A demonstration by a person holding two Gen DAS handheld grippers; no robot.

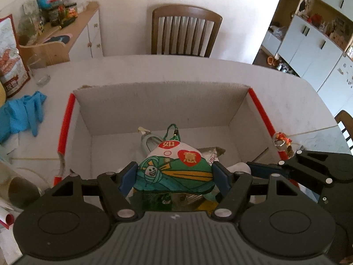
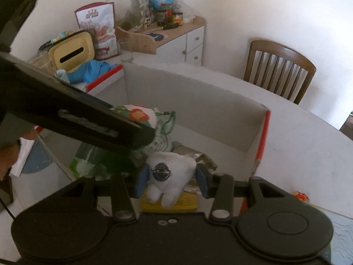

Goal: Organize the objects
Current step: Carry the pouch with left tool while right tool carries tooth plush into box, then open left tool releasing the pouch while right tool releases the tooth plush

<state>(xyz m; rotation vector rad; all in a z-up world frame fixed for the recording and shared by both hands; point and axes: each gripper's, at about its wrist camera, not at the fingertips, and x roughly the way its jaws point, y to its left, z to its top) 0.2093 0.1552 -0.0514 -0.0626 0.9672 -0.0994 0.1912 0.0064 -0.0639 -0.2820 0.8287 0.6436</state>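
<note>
A white cardboard box (image 1: 158, 108) with red edges stands on the table; it also shows in the right wrist view (image 2: 198, 110). My left gripper (image 1: 174, 174) is shut on a green and white plush pouch (image 1: 176, 167) with red hearts, held over the box. My right gripper (image 2: 172, 180) is shut on a white tooth-shaped plush (image 2: 174, 174) with a round metal piece, held over the box near its right side. The left gripper's body crosses the right wrist view (image 2: 88, 119), with the pouch (image 2: 141, 116) partly behind it. Other items lie on the box floor, including a yellow packet (image 2: 187, 201).
A wooden chair (image 1: 185, 31) stands beyond the table. Blue gloves (image 1: 22, 112), a red-and-white bag (image 1: 11, 59) and a glass (image 1: 39, 70) sit at the table's left. A small orange trinket (image 1: 282, 141) lies right of the box. A yellow tissue box (image 2: 70, 53) stands at far left.
</note>
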